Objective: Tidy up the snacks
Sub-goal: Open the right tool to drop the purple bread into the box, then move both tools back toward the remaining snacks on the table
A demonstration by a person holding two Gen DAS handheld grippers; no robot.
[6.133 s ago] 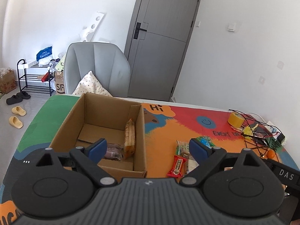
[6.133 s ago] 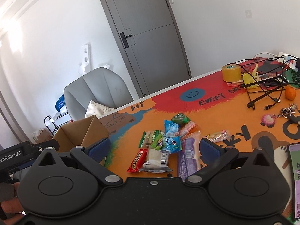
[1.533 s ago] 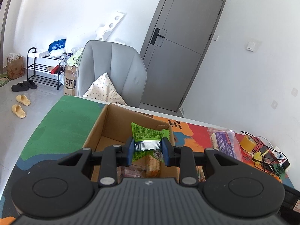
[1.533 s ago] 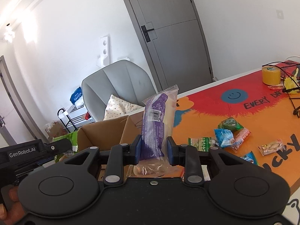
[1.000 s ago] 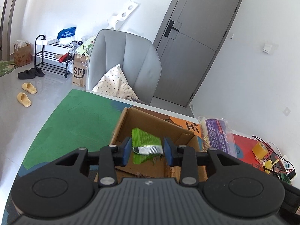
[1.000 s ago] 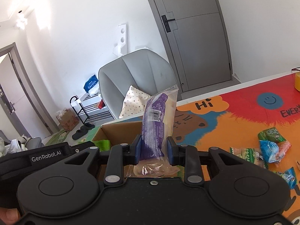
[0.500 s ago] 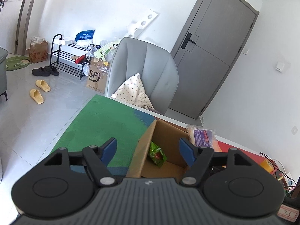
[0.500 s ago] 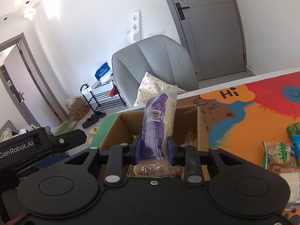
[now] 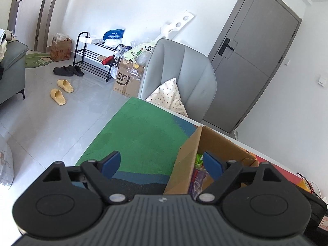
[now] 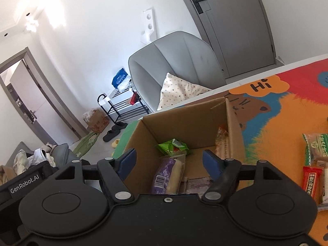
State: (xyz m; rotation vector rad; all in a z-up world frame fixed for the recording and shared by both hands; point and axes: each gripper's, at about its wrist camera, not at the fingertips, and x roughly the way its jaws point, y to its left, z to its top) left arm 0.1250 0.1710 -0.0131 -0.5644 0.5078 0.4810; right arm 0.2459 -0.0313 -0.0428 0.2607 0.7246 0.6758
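Both hand-held grippers, right [image 10: 169,161] and left [image 9: 162,164], are spread and empty; purple-wrapped bun [image 10: 167,174] lies in brown cardboard box [image 10: 184,121]; next, probably lift clear of its walls before fetching red-wrapped bar [image 10: 312,181].

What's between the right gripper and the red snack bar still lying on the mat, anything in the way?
Nothing visible blocks it. The right gripper hangs open over the cardboard box, and the red snack bar lies on the mat outside the box's right wall. From above that wall is no barrier; the bar lies uncovered.
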